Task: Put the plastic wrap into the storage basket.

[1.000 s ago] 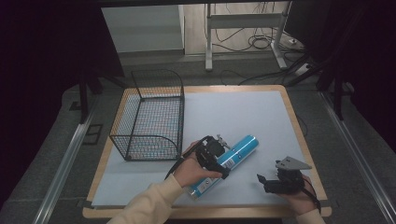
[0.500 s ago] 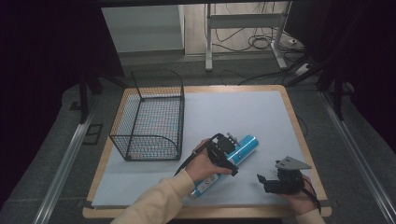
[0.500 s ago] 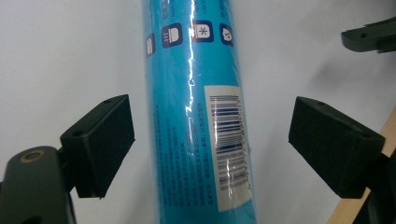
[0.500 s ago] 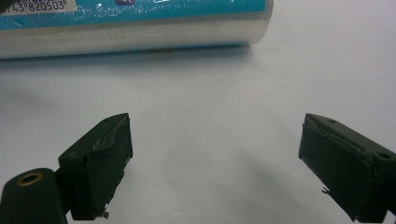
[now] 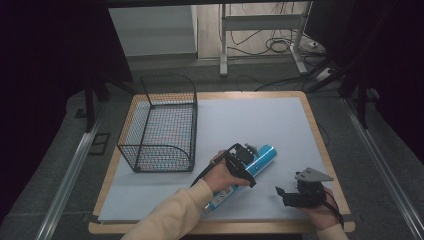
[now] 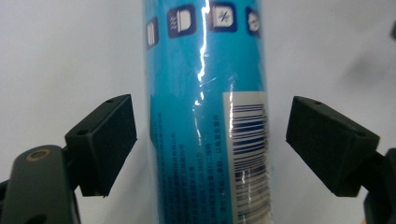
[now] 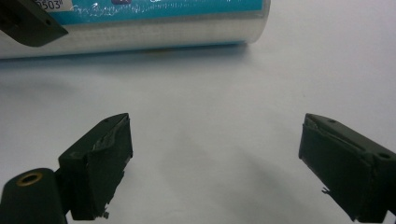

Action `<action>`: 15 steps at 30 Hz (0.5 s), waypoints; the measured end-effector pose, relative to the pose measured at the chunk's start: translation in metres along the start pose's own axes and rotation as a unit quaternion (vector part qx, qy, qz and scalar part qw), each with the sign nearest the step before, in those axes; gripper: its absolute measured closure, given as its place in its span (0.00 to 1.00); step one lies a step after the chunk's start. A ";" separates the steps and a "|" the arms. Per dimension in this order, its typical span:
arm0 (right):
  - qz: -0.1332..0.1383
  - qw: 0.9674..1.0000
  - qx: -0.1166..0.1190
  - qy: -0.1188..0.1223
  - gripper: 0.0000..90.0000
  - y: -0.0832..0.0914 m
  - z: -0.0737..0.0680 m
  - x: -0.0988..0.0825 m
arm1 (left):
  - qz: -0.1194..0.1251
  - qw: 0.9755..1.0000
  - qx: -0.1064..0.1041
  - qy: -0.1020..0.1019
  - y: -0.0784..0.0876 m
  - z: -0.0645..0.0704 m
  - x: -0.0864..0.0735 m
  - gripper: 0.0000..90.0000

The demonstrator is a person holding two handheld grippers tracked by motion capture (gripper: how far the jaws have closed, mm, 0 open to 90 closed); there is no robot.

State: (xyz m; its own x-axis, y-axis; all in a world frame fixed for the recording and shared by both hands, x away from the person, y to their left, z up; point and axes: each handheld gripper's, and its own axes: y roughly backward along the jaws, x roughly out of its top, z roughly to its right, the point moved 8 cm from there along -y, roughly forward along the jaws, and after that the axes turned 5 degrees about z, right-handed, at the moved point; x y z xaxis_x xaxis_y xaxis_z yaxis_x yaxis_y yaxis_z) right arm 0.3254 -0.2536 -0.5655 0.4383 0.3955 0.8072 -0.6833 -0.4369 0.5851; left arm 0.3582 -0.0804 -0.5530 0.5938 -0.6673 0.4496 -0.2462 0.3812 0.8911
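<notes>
The left gripper (image 6: 210, 140) sits over the blue tube (image 6: 205, 116) with one jaw on each side. The jaws have just been closing, but gaps show — the pads are not touching it. The right gripper (image 7: 215, 163) is wide open, holding nothing — the tube lies just ahead of it.

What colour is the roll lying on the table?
Bright blue roll with a white barcode label; clearest in the left gripper view.
</notes>
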 end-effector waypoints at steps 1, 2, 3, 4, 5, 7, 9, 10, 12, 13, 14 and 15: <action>0.000 1.000 0.000 0.000 0.11 0.000 0.000 0.000 | -0.008 1.000 0.001 -0.003 -0.001 0.000 -0.002 0.18; 0.000 1.000 0.000 0.000 0.11 0.000 0.000 0.000 | -0.016 1.000 0.004 -0.006 -0.002 -0.001 -0.003 0.18; 0.000 1.000 0.000 0.001 0.11 0.000 0.000 0.000 | -0.020 1.000 0.005 -0.005 -0.004 0.000 -0.004 0.19; 0.000 1.000 0.000 0.001 0.11 0.000 0.000 0.000 | -0.025 1.000 0.005 -0.004 -0.005 -0.001 -0.005 0.19; -0.001 1.000 0.000 0.002 0.11 0.000 0.000 0.000 | -0.027 1.000 0.002 0.000 -0.007 0.000 -0.006 0.20; -0.001 1.000 0.000 0.003 0.11 0.000 0.000 0.000 | -0.034 0.999 0.000 0.004 -0.010 0.000 -0.008 0.21; -0.001 1.000 0.000 0.003 0.11 0.000 -0.001 0.000 | -0.040 0.999 -0.003 0.005 -0.012 0.001 -0.010 0.23; -0.001 1.000 0.000 0.004 0.11 0.000 -0.001 0.000 | -0.045 0.999 -0.003 0.001 -0.012 0.001 -0.011 0.24; -0.002 1.000 0.000 0.004 0.11 0.000 -0.001 0.000 | -0.045 0.999 0.005 0.000 -0.012 0.001 -0.011 0.27; -0.001 1.000 -0.001 0.004 0.11 -0.001 0.000 0.000 | -0.043 0.999 0.009 0.000 -0.012 0.001 -0.011 0.30; -0.002 1.000 -0.001 0.004 0.11 -0.001 -0.001 0.000 | -0.041 0.999 0.008 0.003 -0.012 0.000 -0.010 0.33; -0.002 1.000 -0.001 0.004 0.11 -0.001 -0.001 0.000 | -0.040 0.999 0.004 0.007 -0.012 -0.001 -0.010 0.34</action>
State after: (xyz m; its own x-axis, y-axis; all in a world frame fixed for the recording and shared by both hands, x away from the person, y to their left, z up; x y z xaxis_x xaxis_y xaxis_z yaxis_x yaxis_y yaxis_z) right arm 0.3255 -0.2528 -0.5663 0.4362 0.4043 0.8039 -0.6822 -0.4340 0.5884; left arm 0.3560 -0.0778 -0.5678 0.6223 -0.6866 0.3759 -0.2039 0.3214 0.9247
